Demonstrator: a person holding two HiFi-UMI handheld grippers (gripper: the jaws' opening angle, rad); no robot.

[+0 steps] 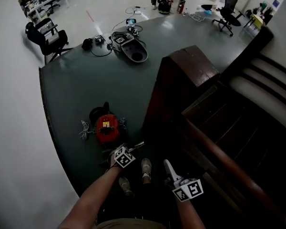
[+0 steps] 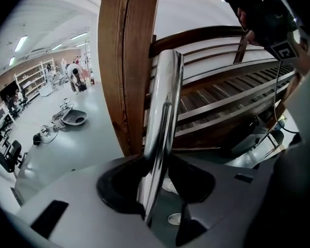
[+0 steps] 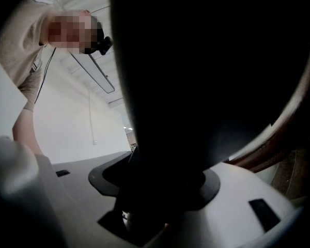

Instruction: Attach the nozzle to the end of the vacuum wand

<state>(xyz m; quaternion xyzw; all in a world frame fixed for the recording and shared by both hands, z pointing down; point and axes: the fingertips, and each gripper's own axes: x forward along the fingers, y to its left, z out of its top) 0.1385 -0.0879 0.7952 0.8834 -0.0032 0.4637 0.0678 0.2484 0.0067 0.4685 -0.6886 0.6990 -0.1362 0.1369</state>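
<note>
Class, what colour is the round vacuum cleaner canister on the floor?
The round vacuum canister is red; head view shows it best.

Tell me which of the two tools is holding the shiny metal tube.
The left tool: the chrome wand runs up between its jaws, which clamp it. The right tool grips a bulky black part instead.

Your left gripper (image 2: 156, 175): jaws clamped on shiny metal wand (image 2: 164, 107), tube running up and away from you. Brown wooden post (image 2: 121, 61) stands just behind it. Wooden stairs (image 2: 232, 99) with handrail on right. Grey floor (image 2: 67, 151) on left, with a grey shell-shaped thing (image 2: 74, 118) lying far off.
</note>
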